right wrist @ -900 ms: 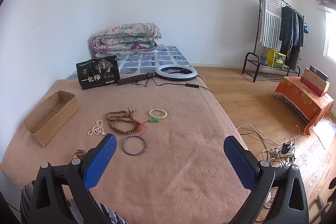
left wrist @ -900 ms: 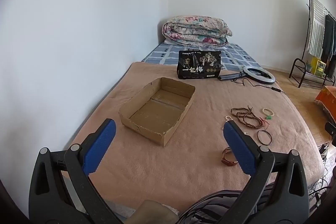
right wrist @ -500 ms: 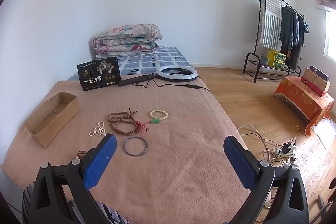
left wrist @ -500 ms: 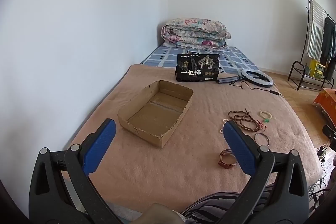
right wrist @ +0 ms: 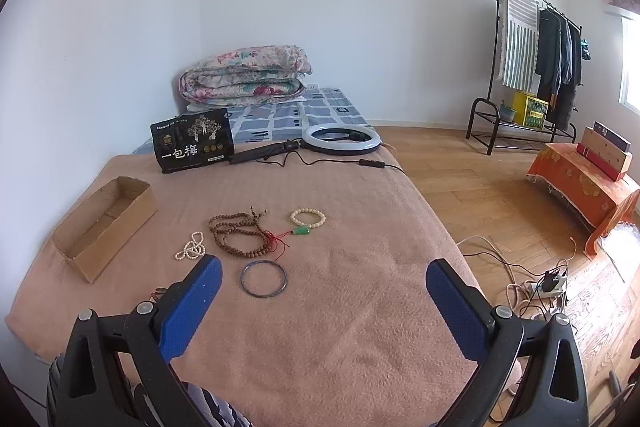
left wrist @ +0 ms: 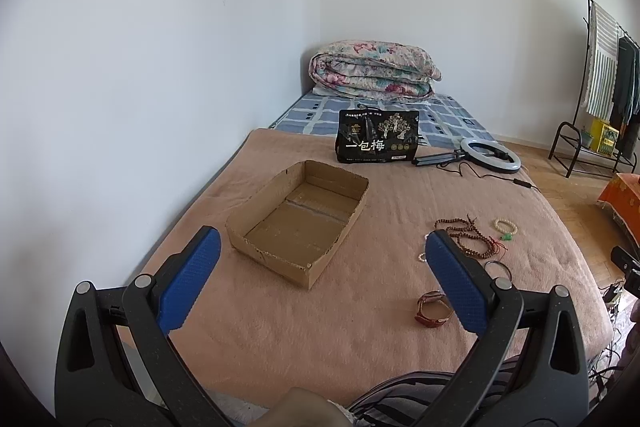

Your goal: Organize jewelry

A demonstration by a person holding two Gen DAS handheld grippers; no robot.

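I hold both sets of fingers released, nothing between them, above the bed's near edge | cardboard box (left wrist: 298, 227) empty (the likely destination) | jewelry right of box: bead necklace (right wrist: 240, 237), pale bracelet (right wrist: 308, 218), bangle (right wrist: 264, 279), watch (left wrist: 434, 309) | left gripper (left wrist: 318, 279) faces box, right gripper (right wrist: 324, 301) faces bangle, so I'd reach there first.

Wide-open left gripper (left wrist: 320, 243) hovers before cardboard tray (left wrist: 298, 223), jewelry (left wrist: 470, 237) beside.

In the left wrist view, the right blue pad of the left tongs (left wrist: 322, 251) is covering part of the pearl strand (left wrist: 421, 256) and one edge of the brown watch (left wrist: 432, 310). In the right wrist view, that watch (right wrist: 157, 293) is peeking out from behind the left pad of the right tongs (right wrist: 323, 278), mostly hidden. The bed (right wrist: 340, 327) is running off the bottom edge.
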